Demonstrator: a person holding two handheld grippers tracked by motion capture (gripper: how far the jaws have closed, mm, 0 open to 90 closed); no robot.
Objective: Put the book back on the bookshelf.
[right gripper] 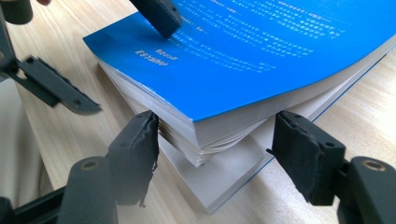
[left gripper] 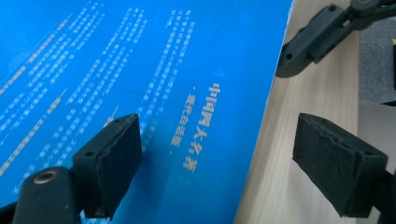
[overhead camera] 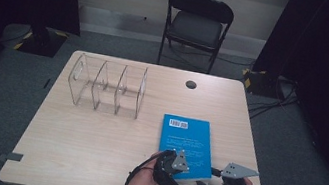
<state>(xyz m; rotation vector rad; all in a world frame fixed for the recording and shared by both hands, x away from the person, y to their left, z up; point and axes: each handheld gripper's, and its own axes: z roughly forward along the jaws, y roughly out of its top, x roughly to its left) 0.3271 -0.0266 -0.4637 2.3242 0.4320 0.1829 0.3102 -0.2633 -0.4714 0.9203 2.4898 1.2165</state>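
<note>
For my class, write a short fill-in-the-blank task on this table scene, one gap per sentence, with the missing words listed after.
1. The book on the table has a ____ cover.
2. The clear rack stands to the ____ of the book in the high view.
3. The right tongs are ____, their jaws on either side of the book's lifted corner.
4. Beyond the table stands a black folding ____.

Missing words: blue; left; open; chair

Dim surroundings, evenly lit table, soft close-ups
</note>
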